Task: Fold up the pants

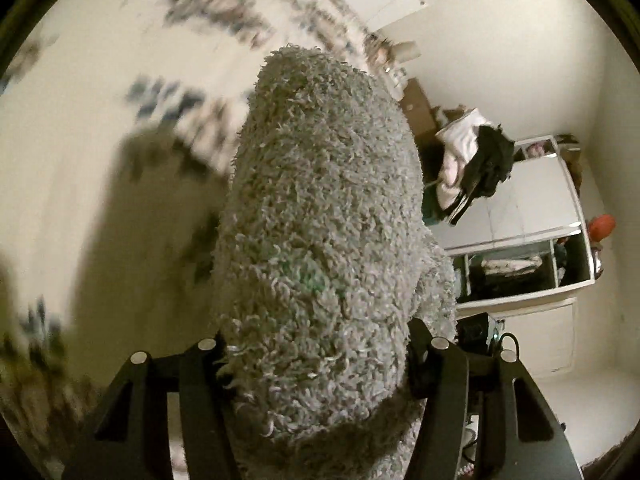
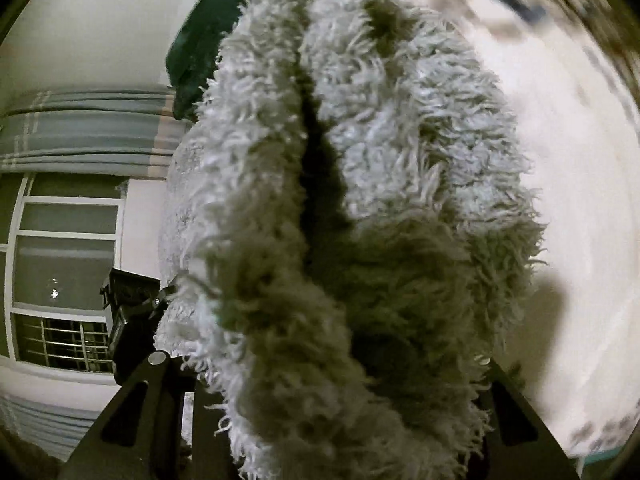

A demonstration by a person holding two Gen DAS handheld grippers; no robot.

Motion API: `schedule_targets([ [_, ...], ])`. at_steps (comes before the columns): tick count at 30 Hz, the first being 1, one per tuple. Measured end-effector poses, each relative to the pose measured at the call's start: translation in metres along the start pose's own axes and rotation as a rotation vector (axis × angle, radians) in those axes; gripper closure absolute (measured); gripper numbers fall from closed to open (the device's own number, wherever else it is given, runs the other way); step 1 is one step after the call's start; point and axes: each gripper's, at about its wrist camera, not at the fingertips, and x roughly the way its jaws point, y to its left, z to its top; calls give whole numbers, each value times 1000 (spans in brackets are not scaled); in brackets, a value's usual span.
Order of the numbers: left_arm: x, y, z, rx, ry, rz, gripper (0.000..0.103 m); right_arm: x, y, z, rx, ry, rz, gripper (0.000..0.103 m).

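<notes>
A patterned white bedsheet spreads blurred behind shaggy grey pants, which hang lifted above it, bunched between both tools. The left gripper is clamped on one fluffy end; the right gripper pinches another fold, a dark crease running up it.

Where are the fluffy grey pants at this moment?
The fluffy grey pants fill the middle of both wrist views, lifted above the patterned bedsheet. The left claw and the right claw each grip a bunch of them.
</notes>
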Motion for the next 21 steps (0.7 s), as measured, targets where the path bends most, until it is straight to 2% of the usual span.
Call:
schedule_targets([
  [4, 10, -7, 71, 40, -37, -21, 48, 16, 33, 68, -32, -45, 1, 62],
  [7, 22, 0, 144, 68, -55, -34, 47, 42, 55, 126, -63, -71, -6, 62],
  [8, 29, 5, 166, 69, -55, -36, 47, 37, 57, 137, -66, -78, -5, 62],
  [11, 41, 27, 226, 83, -54, -19, 47, 79, 70, 195, -86, -87, -15, 62],
  [13, 50, 44, 258, 93, -52, 2, 47, 107, 72, 215, -94, -82, -17, 62],
  [17, 71, 77, 291, 76, -23, 58, 45, 147, 53, 253, -84, -49, -34, 62],
  [20, 85, 109, 299, 7, 35, 143, 37, 172, 40, 254, -61, 2, -72, 60],
  [21, 87, 115, 299, -13, 52, 165, 31, 176, 37, 245, -51, 18, -81, 58],
])
